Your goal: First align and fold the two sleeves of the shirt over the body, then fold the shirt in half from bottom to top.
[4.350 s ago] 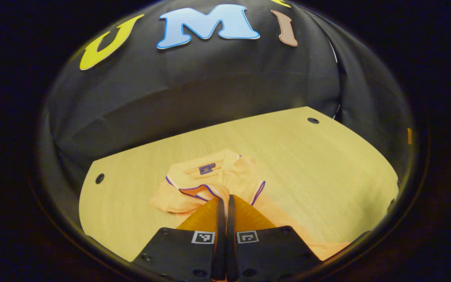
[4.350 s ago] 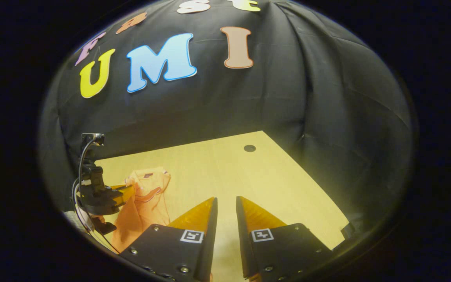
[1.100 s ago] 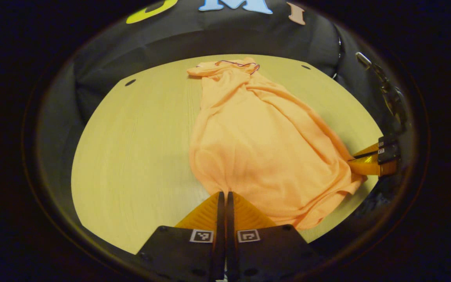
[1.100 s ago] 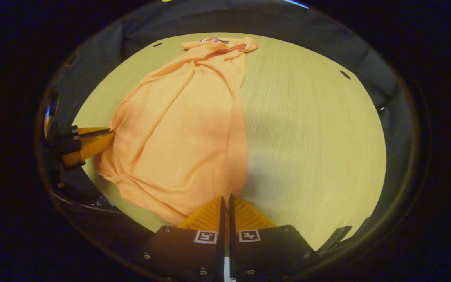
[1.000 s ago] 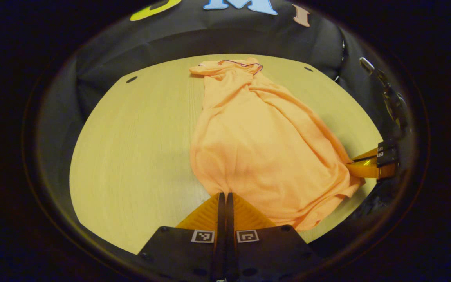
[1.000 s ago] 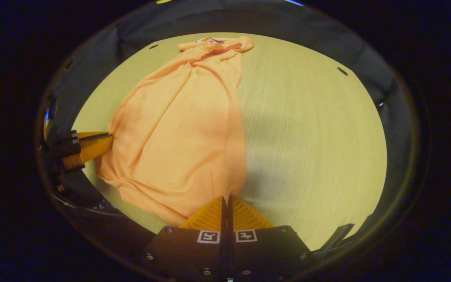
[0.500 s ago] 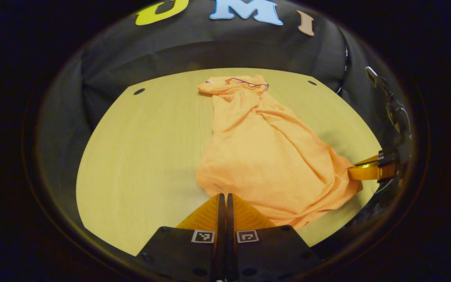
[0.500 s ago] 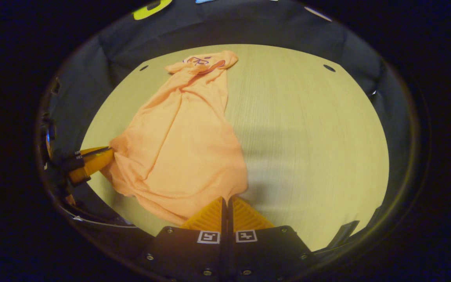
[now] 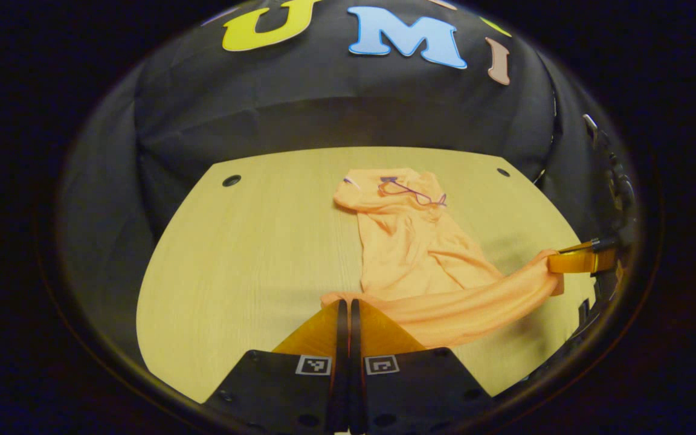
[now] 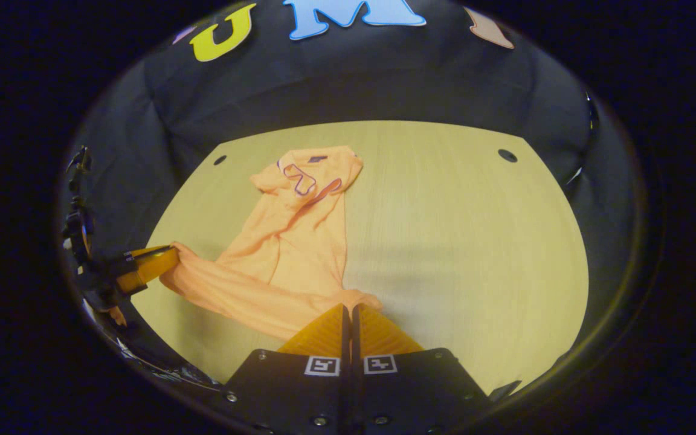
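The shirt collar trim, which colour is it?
Purple trim on the orange shirt; right gripper view shows it best.

The shirt [image 9: 411,241], spread long a second ago, is now bunched shorter; its hem hangs as a raised band between left gripper [image 9: 344,305] and right gripper [image 10: 348,311].

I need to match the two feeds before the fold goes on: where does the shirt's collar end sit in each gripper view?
Left gripper view: the collar lies right of centre, at the far end of the shirt, near the table back edge.
Right gripper view: the collar lies left of centre, again at the shirt's far end.
Shared landmark: the dark-trimmed collar itself, and the hem stretched between the left gripper and right gripper.
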